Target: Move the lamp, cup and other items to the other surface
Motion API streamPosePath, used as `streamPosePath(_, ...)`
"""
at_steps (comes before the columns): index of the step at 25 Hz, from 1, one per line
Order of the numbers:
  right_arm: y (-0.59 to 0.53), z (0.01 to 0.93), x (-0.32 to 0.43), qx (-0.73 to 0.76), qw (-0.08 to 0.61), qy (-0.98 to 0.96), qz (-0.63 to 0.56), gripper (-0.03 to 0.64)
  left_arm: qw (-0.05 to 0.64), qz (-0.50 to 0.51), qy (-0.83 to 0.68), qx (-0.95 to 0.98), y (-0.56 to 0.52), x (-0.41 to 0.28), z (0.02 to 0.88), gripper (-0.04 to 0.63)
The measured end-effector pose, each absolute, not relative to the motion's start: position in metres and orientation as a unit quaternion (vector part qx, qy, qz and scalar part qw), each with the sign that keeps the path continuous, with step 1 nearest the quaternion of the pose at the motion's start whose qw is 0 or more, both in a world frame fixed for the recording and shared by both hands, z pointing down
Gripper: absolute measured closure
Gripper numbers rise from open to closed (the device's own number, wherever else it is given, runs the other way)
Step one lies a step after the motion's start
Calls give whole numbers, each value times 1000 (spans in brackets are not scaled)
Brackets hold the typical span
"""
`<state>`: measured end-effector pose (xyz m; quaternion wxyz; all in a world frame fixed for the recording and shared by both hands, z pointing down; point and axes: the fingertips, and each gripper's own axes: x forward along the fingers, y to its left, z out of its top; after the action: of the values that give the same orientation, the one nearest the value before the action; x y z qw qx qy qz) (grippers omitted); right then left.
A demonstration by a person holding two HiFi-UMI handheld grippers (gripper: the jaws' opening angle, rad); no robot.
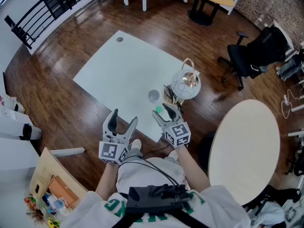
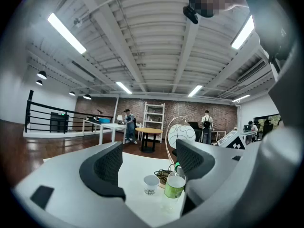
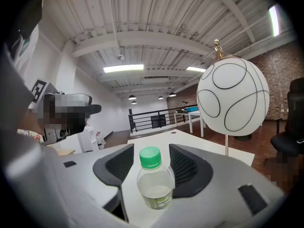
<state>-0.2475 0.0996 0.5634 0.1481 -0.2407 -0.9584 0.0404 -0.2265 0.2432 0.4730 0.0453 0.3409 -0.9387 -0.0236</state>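
A small clear bottle (image 3: 155, 184) with a green cap (image 1: 159, 110) stands near the front edge of the white rectangular table (image 1: 118, 70). My right gripper (image 1: 166, 114) is shut on it, one pad on each side of its body. Just behind it stands a lamp (image 1: 185, 85) with a white globe and a brass hoop, its coiled cable at the base. A white paper cup (image 1: 153, 96) sits left of the lamp. My left gripper (image 1: 122, 119) hangs open and empty over the table's near edge, pointing at the cup (image 2: 151, 184) and bottle (image 2: 175, 184).
A round cream table (image 1: 244, 146) stands to my right. A black office chair (image 1: 251, 56) is behind it, on the dark wood floor. A cardboard box (image 1: 52, 184) with loose things lies at my lower left, and a black railing (image 1: 42, 13) runs along the far left.
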Motion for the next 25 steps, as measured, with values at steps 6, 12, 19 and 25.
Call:
streamPosePath(6, 97, 575, -245, -237, 160, -958, 23, 454, 52, -23, -936, 348, 239, -228, 473, 259)
streamPosePath(12, 67, 537, -228, -201, 116, -971, 61, 454, 48, -21, -921, 387, 206, -229, 472, 259)
streamPosePath(19, -2, 488, -174, -112, 66, -984, 121, 456, 53, -14, -877, 477, 134, -214, 473, 259)
streamPosePath(25, -79, 485, -110, 2, 47, -991, 124, 456, 51, -14, -818, 573, 48, -180, 475, 259)
